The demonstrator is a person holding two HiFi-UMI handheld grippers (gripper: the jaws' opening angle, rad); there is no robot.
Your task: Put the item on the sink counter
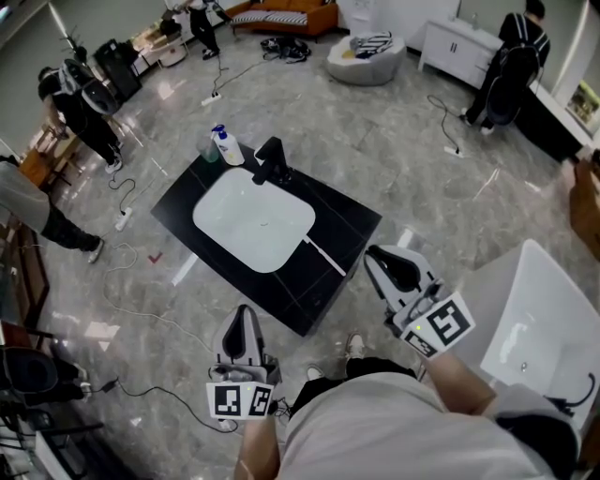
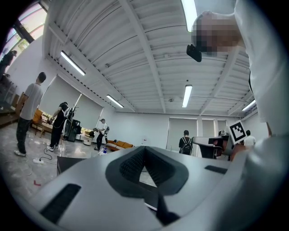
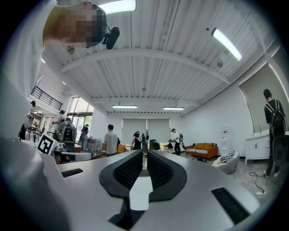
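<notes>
Both left tool (image 1: 246,317) and right tool (image 1: 390,261) pressed together, empty, near sink counter (image 1: 330,225) edge.

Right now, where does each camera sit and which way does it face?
Head view: on the person's head, looking steeply down at the sink counter; left gripper, right gripper and torso show.
Left gripper view: on the left gripper, tilted up toward the ceiling; a sleeve shows.
Right gripper view: on the right gripper, facing level across the room; the torso shows.
Shared: all three show the orange sofa.
</notes>
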